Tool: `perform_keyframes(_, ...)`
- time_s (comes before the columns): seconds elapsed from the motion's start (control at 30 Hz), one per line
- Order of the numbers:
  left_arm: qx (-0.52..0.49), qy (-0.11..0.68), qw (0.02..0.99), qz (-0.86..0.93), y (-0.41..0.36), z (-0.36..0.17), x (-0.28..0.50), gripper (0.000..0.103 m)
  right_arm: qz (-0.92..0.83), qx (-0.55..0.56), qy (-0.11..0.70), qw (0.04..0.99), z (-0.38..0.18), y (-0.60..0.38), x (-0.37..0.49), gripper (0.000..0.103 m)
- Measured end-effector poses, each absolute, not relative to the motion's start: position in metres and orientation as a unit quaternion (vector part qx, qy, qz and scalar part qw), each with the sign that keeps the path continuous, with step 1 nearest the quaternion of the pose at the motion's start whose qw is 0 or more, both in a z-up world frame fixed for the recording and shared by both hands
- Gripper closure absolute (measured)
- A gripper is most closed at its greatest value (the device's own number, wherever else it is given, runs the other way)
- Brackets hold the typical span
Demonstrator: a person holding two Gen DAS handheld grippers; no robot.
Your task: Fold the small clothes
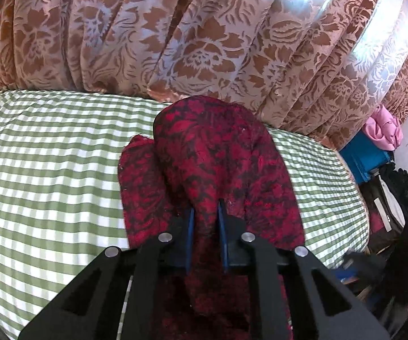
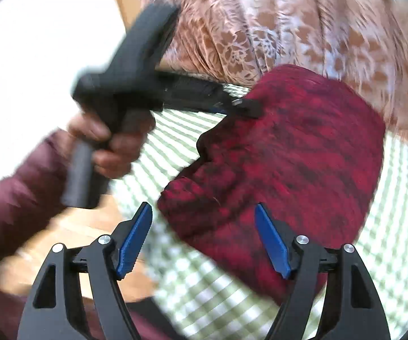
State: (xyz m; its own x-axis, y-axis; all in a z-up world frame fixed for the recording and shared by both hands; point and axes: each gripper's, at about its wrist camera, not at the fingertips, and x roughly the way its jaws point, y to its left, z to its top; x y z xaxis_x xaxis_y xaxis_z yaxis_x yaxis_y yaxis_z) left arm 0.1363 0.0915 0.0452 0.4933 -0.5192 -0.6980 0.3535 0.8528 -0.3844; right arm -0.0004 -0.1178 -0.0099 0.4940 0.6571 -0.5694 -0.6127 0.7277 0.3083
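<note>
A red cloth with a black pattern (image 1: 215,153) hangs bunched above the green-and-white checked bed sheet (image 1: 48,155). My left gripper (image 1: 206,208) is shut on a fold of it, the blue pads pinching the fabric. In the blurred right wrist view the same red cloth (image 2: 297,153) droops from the left gripper (image 2: 245,107), which a hand (image 2: 113,144) in a maroon sleeve holds at the cloth's upper edge. My right gripper (image 2: 203,206) stands open just below the cloth's lower part, and its blue pads (image 2: 134,243) do not press on the fabric.
A brown-and-pink floral curtain (image 1: 175,36) hangs right behind the bed. Past the bed's right edge lie a pink garment (image 1: 382,130), a blue item (image 1: 365,161) and dark bags (image 1: 388,206). A wooden floor (image 2: 70,240) shows at the lower left of the right wrist view.
</note>
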Motion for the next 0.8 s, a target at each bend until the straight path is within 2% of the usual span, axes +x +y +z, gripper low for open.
perform_keyframes(0.07,-0.096,0.437,0.859,-0.247,0.098,0.041,0.137,0.089,0.345,0.072,0.336,0.873,-0.001,-0.145,0.001,0.030)
perform_keyframes(0.2,-0.104,0.444,0.859,-0.232,0.108,0.031,0.139,0.089,0.276,0.034,0.342,0.898,-0.008,-0.144,0.013,0.047)
perform_keyframes(0.27,-0.097,0.445,0.862,-0.223,0.111,0.028,0.141,0.089,0.258,0.005,0.353,0.900,-0.019,-0.125,0.025,0.049)
perform_keyframes(0.43,-0.086,0.470,0.864,-0.158,0.129,0.003,0.156,0.088,0.215,-0.101,0.356,0.904,-0.050,-0.058,0.043,0.049)
perform_keyframes(0.53,-0.089,0.477,0.866,-0.119,0.133,-0.004,0.154,0.084,0.190,-0.132,0.354,0.906,-0.070,-0.041,0.052,0.049)
perform_keyframes(0.6,-0.101,0.458,0.877,-0.106,0.134,0.010,0.143,0.082,0.177,-0.140,0.351,0.909,-0.076,-0.039,0.057,0.049)
perform_keyframes(0.7,-0.174,0.404,0.888,-0.131,0.141,0.035,0.120,0.083,0.171,-0.119,0.356,0.911,-0.078,-0.042,0.059,0.049)
perform_keyframes(0.8,-0.129,0.386,0.905,-0.128,0.118,0.037,0.110,0.083,0.181,-0.106,0.357,0.910,-0.077,-0.045,0.060,0.049)
